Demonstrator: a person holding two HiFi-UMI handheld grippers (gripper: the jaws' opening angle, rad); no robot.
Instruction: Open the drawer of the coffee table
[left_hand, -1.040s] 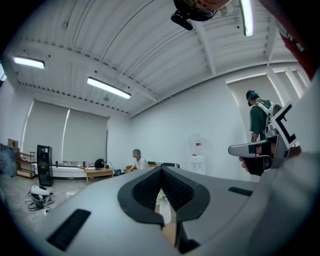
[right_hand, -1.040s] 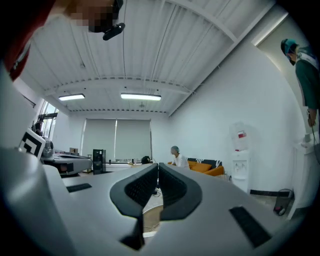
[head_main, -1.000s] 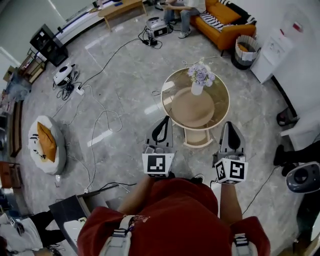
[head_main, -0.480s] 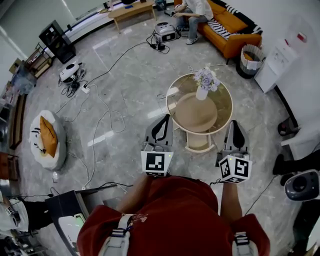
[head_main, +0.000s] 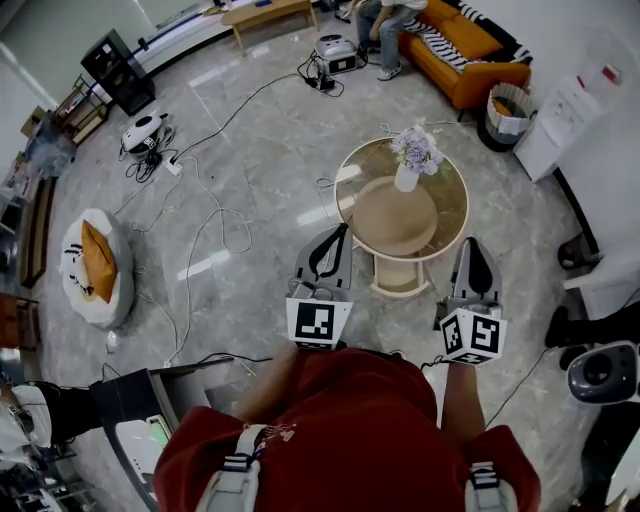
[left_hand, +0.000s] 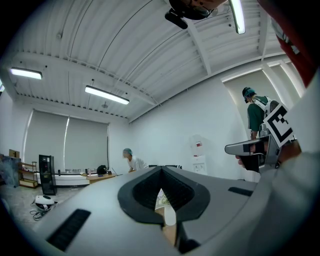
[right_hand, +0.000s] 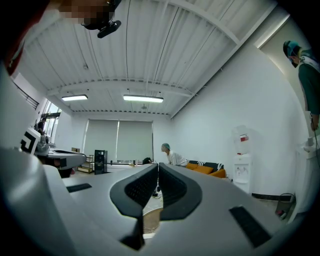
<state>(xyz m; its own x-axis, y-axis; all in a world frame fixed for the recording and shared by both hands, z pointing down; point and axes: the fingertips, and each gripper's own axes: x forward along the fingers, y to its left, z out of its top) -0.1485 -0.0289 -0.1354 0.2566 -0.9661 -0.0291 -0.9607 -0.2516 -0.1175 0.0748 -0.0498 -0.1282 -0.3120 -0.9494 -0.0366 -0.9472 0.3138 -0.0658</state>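
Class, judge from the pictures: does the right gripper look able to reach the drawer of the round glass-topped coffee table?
Probably yes. The pale drawer faces the person, and nothing stands between it and the right gripper. Its jaws are shut, so they would have to open first.

**Head view:** camera above and behind tools, facing steeply down over left gripper (head_main: 343, 232) and right gripper (head_main: 472, 243). Coffee table (head_main: 445, 195) lies just ahead of both tips.

**Left gripper view, right gripper view:** each camera sits close behind own jaws, facing level along them.

**Shared by all three:** table beyond tips; water dispenser (head_main: 565, 115) far ahead, right of tips. Each gripper view catches other gripper at its inner edge.
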